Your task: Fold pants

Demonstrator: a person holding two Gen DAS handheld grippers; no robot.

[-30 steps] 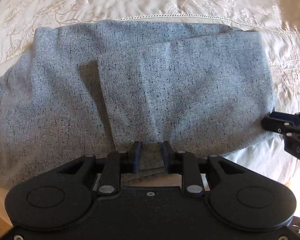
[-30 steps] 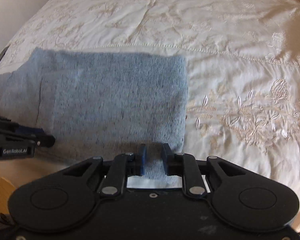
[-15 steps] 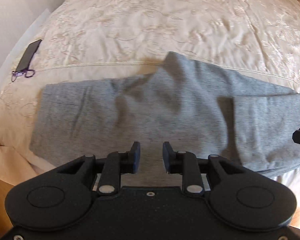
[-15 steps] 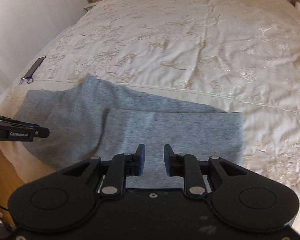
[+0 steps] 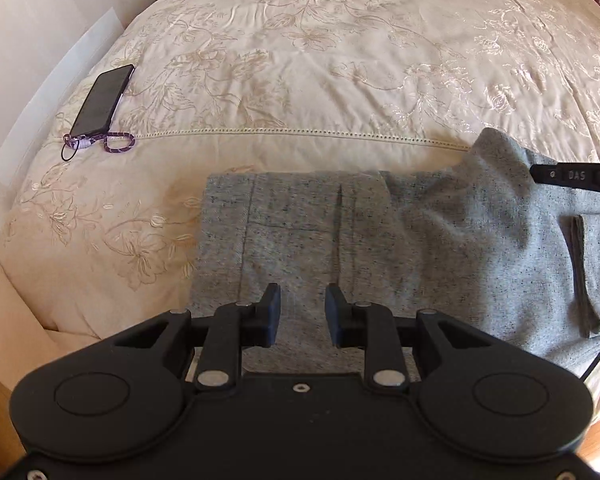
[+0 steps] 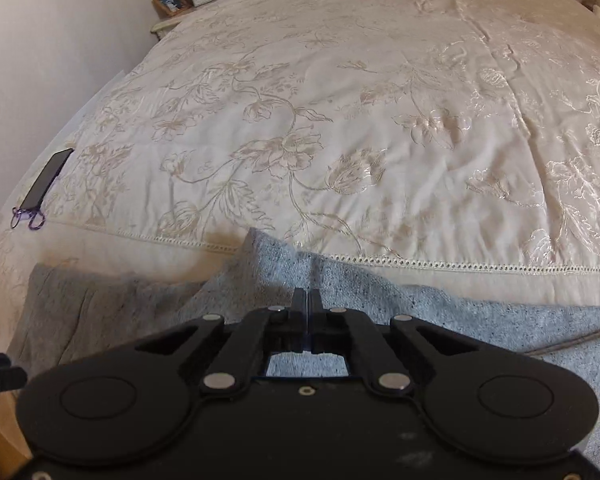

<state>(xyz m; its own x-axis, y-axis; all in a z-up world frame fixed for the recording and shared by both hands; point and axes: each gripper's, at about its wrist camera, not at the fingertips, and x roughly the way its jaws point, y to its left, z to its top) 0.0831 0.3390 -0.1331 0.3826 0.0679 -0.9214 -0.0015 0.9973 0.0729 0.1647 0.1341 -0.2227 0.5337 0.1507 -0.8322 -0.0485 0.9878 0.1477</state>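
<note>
Grey speckled pants (image 5: 380,248) lie along the near edge of a bed (image 5: 340,60) covered in a cream embroidered spread. They are partly folded, with a waistband end to the left and a doubled layer at the right.

The left gripper (image 5: 302,310) hovers over the left part of the pants near the bed's front edge, its jaws spread apart and holding nothing. A second ago it was low over the cloth with fabric between its jaws; now it sits higher and further left, and the pants look narrower.

The right gripper (image 6: 305,300) has its jaws pressed together. A peak of grey cloth rises just in front of its tips, so it is probably pinching the pants and lifting a fold; half a second ago those jaws were apart. In the left view the same raised peak stands beside the right gripper's dark arm. This suggests a new fold is under way, carried by the right side alone.

A phone (image 5: 102,100) with a purple strap lies near the bed's left edge, well apart from the pants.

The pinch point itself is hidden behind the right gripper's fingers. The right end of the pants is cut off in both views, and the near edge is covered by the gripper bodies.
</note>
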